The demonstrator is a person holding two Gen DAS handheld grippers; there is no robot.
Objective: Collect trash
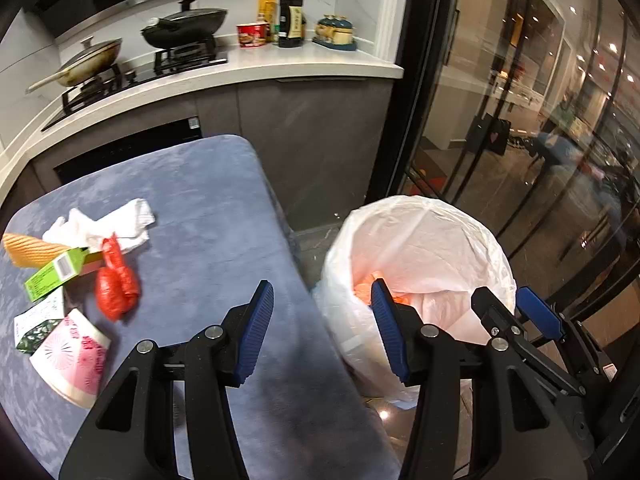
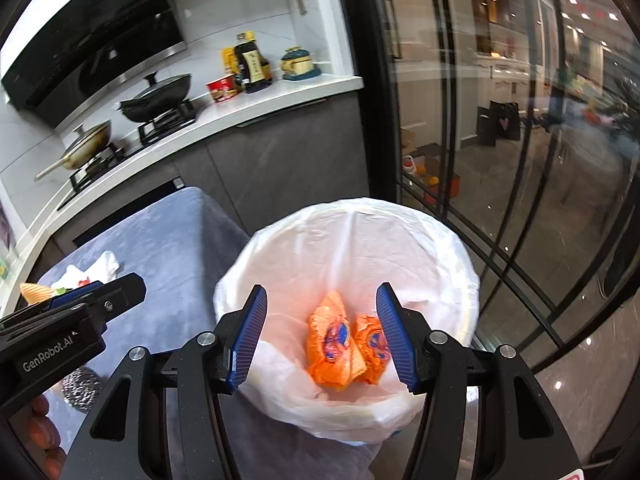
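Trash (image 1: 116, 284) heaped at left end of blue-covered table (image 1: 208, 216): white tissue (image 1: 104, 224), red bag (image 1: 116, 288), green box (image 1: 54, 274), pink cup (image 1: 74, 356), ridged orange piece (image 1: 28, 248), small printed carton (image 1: 38, 322). Two orange wrappers (image 2: 344, 340) already down in lined bin (image 2: 440, 248) just beside table's right edge. Left gripper (image 1: 320, 332) spread wide, empty, over table edge. Right gripper (image 2: 322, 332) likewise spread, empty, above bin mouth. All judged light. Tissue and red bag soft, likely to crush; pinch at bunched middle. Red bag film probably slippery; take at twisted neck. Box and carton stiff but thin; grip across narrow faces. Cup crushable; grip at rim wall. Steel scourer (image 2: 82, 392) near table's front edge, springy, easy to snag.
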